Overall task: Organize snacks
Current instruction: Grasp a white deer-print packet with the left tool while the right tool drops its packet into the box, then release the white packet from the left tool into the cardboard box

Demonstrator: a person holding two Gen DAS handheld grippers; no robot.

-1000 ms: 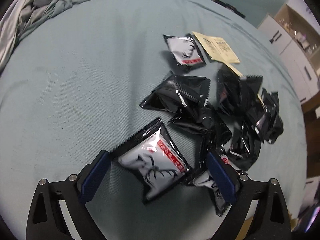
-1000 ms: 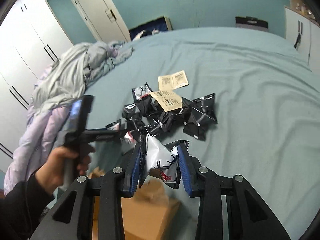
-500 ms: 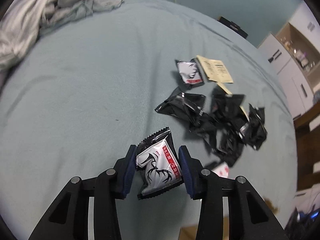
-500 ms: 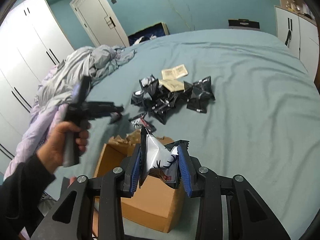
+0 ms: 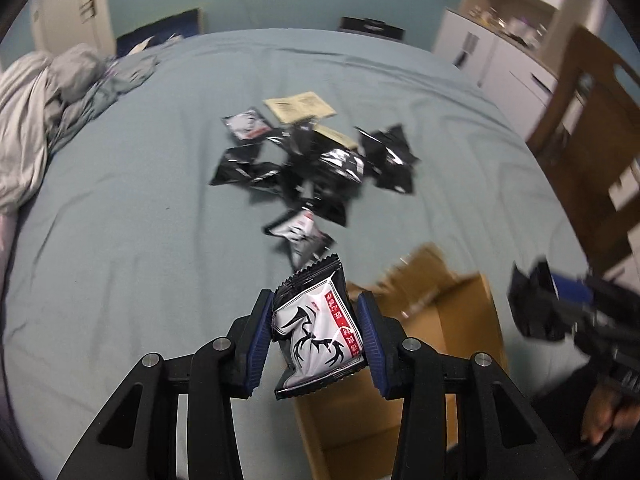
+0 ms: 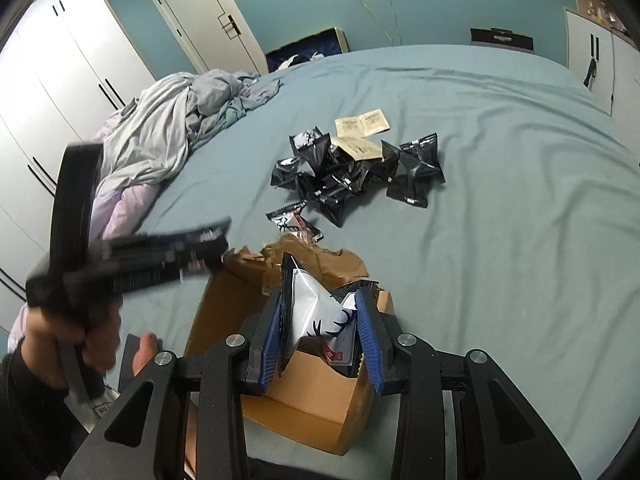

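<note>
Two snack packets are clamped, one in the left gripper, one in the right gripper; each is best released directly over the cardboard box.

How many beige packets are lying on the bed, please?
2 visible: one beige packet flat at the pile's far edge, another beige packet resting on the black snack packets. More may be hidden under these.

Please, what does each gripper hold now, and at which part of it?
The left gripper holds a deer-print snack packet by its two side edges. The right gripper holds a similar packet, also by its sides.
</note>
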